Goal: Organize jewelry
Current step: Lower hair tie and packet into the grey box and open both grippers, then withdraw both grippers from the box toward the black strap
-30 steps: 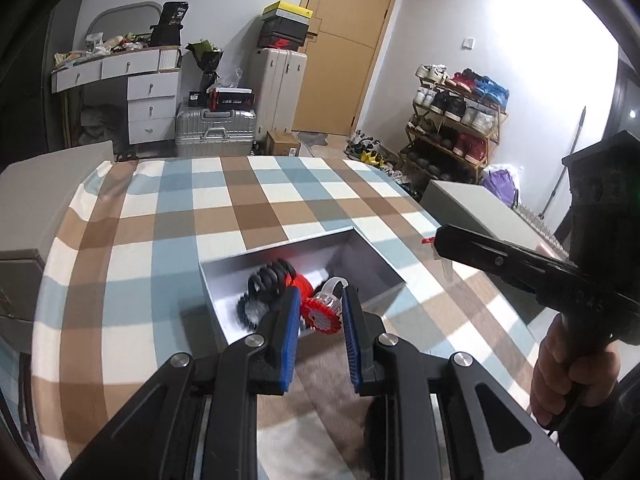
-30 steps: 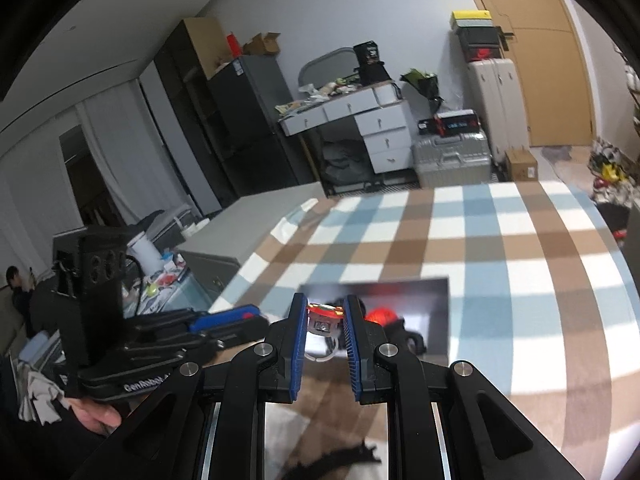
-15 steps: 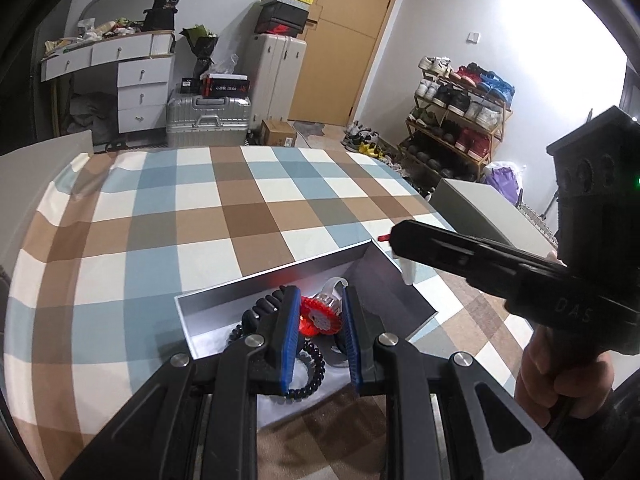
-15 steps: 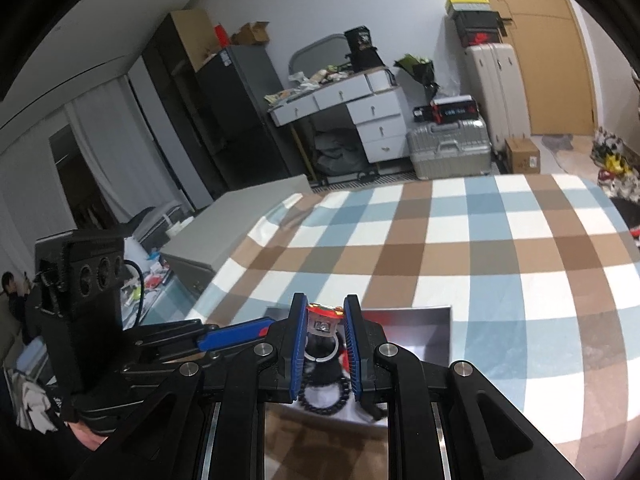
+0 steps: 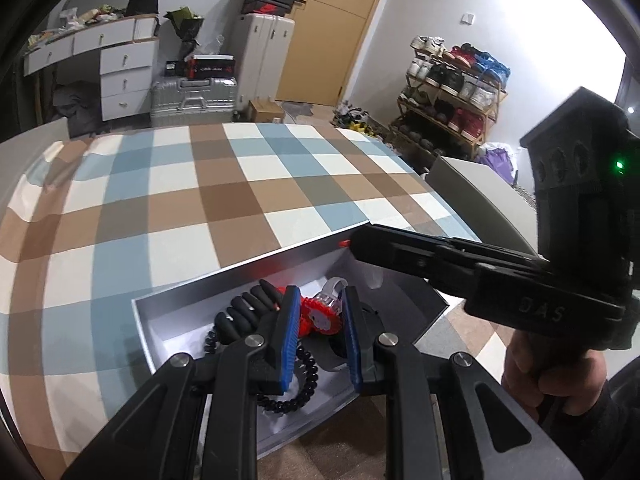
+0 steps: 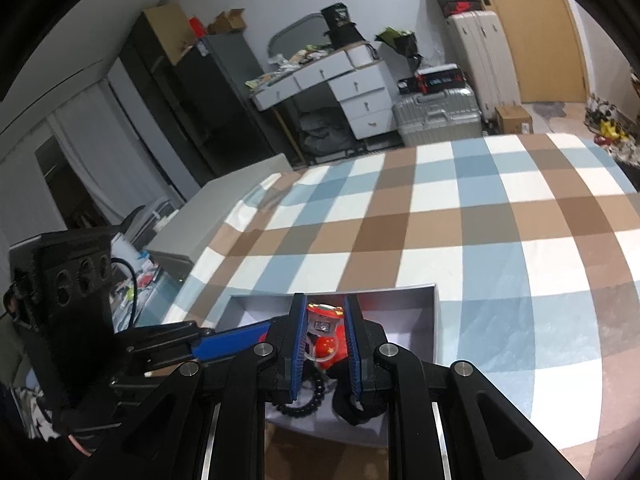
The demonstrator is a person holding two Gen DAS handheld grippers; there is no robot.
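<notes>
Left wrist view: your left gripper [image 5: 318, 322] hangs over the grey box [image 5: 180, 308], which sits on the checked tablecloth [image 5: 224, 200]. Its 2 blue pads stand a little apart, and between them sits a red toothed ring [image 5: 320, 316] with a clear band. The pads look close to its sides, but you cannot tell from here whether they press it or whether it simply lies on the box floor behind them. A black ribbed bracelet [image 5: 248, 308] lies just left of the left pad, and a black bead bracelet [image 5: 292, 392] loops under the fingers, toward you. Your right gripper [image 5: 352, 245] comes in from the right with its tip over the far right corner of the box, a red speck showing at the tip.

Right wrist view: your right gripper [image 6: 325, 322] is closed on a small red ring [image 6: 322, 314] with a gold-edged top, pinched upright between the 2 blue pads. The box [image 6: 434, 320] lies directly below and ahead of the tips, with its long side running across your view, so this hand is the better placed for the drop. My judgement: the release needs only a small descent, straight down onto bare floor. Black beads [image 6: 308, 402] and the left gripper [image 6: 234, 338] crowd the near left side, so keep right of them.
</notes>
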